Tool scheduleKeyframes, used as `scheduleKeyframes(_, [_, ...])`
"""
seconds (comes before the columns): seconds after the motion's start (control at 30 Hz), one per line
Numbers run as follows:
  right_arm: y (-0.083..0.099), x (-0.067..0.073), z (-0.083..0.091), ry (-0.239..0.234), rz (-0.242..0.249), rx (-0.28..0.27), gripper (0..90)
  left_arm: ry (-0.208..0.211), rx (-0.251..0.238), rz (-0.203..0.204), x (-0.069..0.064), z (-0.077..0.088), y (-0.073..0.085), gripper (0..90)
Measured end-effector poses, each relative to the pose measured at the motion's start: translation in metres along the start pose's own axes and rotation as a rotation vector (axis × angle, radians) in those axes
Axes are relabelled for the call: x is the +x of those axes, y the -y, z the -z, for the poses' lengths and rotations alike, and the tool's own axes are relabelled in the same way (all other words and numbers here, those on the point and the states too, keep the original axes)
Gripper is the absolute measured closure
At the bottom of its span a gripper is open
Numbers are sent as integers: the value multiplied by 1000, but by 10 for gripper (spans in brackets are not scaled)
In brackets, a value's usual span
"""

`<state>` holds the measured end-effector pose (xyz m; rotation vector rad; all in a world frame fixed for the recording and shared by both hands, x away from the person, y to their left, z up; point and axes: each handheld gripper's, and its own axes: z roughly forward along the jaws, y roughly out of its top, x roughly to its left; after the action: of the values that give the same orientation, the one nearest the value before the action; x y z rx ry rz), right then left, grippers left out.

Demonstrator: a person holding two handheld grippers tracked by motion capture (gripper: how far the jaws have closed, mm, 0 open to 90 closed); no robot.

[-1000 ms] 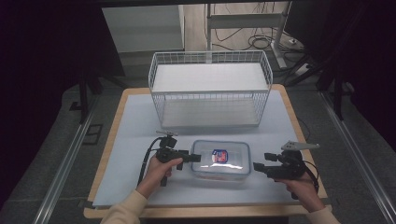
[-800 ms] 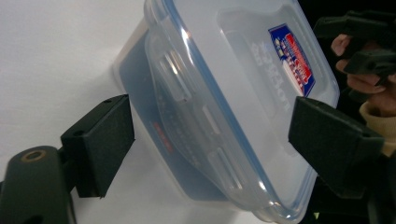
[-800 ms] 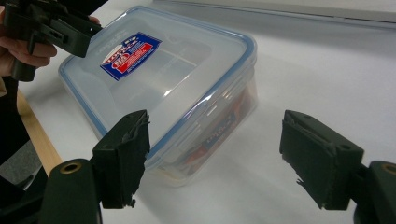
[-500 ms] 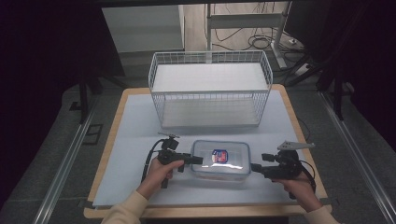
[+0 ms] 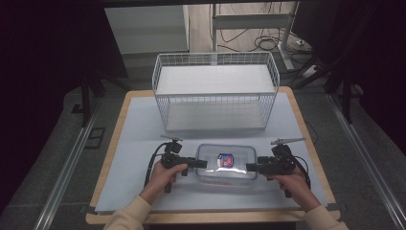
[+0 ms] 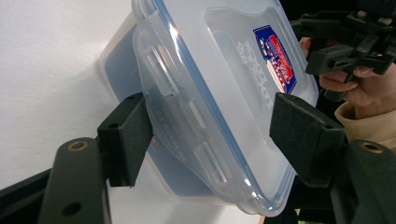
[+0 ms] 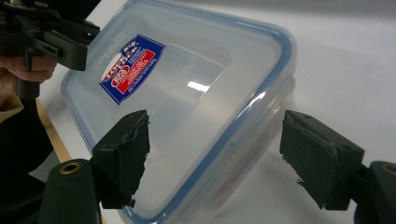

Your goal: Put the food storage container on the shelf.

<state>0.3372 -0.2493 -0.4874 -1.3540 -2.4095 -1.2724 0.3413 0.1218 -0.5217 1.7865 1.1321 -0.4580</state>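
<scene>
container point(image 5: 226, 162) end sits btwn left gripper point(image 6: 210, 135) fingers, just closing, contact unclear; right gripper point(image 7: 215, 154) fingers released.

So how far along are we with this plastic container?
Nothing looks finished: the lidded container sits on the table in front of the wire basket. In hand: the left gripper has just been closing its fingers around the container's left end, while the right gripper straddles the other end, fingers open, not touching. Left: gripping both ends and lifting, probably toward the basket.
</scene>
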Motion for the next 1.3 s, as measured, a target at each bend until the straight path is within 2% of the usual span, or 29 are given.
scheduleKeyframes(0.13, [-2, -2, -3, -21, -35, 14, 237, -2, 0, -2, 0, 0, 0, 305])
scheduleKeyframes(0.2, [-2, -6, -5, -62, -60, 36, 243, 0, -1, -3, 0, 0, 0, 305])
scheduleKeyframes(0.27, [-2, -7, -6, -71, -71, 39, 243, -1, -1, -4, 0, 0, 0, 305])
scheduleKeyframes(0.33, [0, -11, -6, -102, -117, 56, 243, -3, -2, -6, -1, 0, 0, 304])
scheduleKeyframes(0.37, [0, -11, -6, -102, -117, 56, 243, -4, -3, -6, -1, 0, 0, 304])
scheduleKeyframes(0.43, [1, -14, -7, -124, -154, 69, 244, -5, -4, -8, -1, 0, 1, 303])
scheduleKeyframes(0.67, [1, -15, -2, -132, -152, 70, 317, -6, -6, -13, -1, 0, 1, 303])
scheduleKeyframes(0.83, [1, -16, -2, -138, -159, 68, 324, -6, -7, -10, -1, 0, 1, 303])
scheduleKeyframes(0.93, [2, -19, 0, -154, -193, 57, 367, -14, -7, -15, -3, 1, 2, 304])
scheduleKeyframes(1.07, [2, -20, 1, -160, -203, 52, 382, -15, -17, -25, -4, 1, 3, 309])
scheduleKeyframes(1.3, [4, -15, 5, -148, -170, 36, 416, -2, -44, -47, -5, 7, 8, 369])
